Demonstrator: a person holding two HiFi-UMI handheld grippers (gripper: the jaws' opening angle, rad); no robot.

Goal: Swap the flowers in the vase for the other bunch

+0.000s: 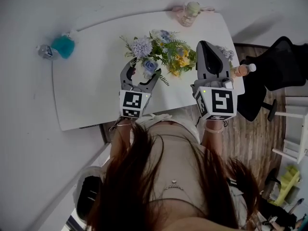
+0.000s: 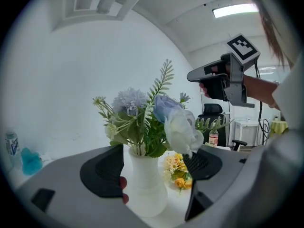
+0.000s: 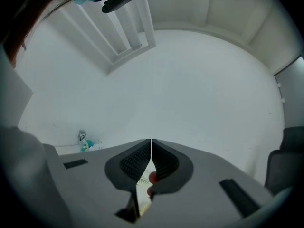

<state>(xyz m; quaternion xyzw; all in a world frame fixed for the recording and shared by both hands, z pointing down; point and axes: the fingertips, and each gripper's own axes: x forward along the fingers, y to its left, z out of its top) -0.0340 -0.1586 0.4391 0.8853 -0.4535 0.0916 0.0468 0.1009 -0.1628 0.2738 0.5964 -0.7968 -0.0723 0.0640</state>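
Observation:
A white ribbed vase [image 2: 145, 186] stands on the white table [image 1: 91, 95] and holds a bunch of pale blue, lilac and white flowers [image 1: 144, 52] with green fern sprigs. My left gripper [image 1: 141, 73] is open, and the vase sits between its jaws [image 2: 154, 167]; the pads do not press on it. A second bunch of yellow and orange flowers [image 1: 180, 59] lies on the table just right of the vase, seen behind it [image 2: 176, 170] in the left gripper view. My right gripper [image 1: 203, 44] is shut and empty, held up over the table's right part [image 3: 151, 146].
A pink bottle with a green lid [image 1: 188, 12] stands at the table's far edge. A bottle with an orange label [image 1: 243, 70] is at the right edge, beside a black office chair [image 1: 281, 64]. A teal item and small bottle [image 1: 57, 46] lie left of the table.

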